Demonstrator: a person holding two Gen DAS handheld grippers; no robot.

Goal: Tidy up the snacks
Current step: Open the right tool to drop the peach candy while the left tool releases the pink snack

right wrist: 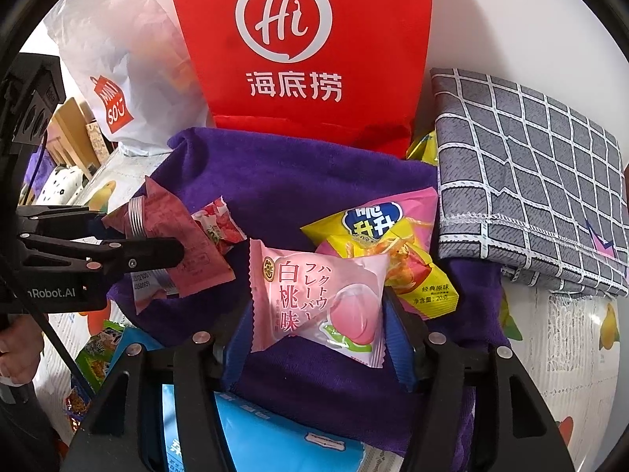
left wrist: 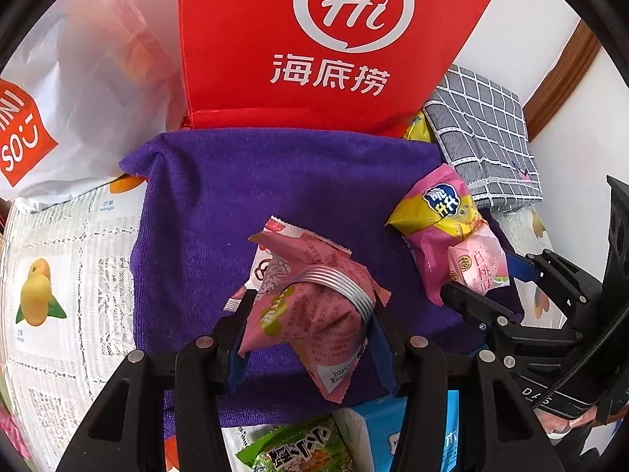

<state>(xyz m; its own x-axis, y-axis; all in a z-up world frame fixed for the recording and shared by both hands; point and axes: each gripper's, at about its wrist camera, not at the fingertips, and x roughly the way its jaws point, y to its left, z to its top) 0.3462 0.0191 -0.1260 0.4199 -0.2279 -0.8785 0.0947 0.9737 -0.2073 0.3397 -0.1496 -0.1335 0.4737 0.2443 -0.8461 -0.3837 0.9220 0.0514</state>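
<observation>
My left gripper is shut on a dark pink snack packet, held above the purple towel; a silver ribbed band crosses the packet. A strawberry-print packet lies under it on the towel. In the right wrist view, my right gripper holds a pale pink peach packet between its blue pads, just in front of a pink and yellow chip bag. The left gripper with its packet shows at the left there. The right gripper shows at the right of the left wrist view.
A red paper bag stands upright behind the towel, a white shopping bag to its left. A folded grey checked cloth lies at the right. A green snack packet and a blue box lie near the front, on a mango-print tablecloth.
</observation>
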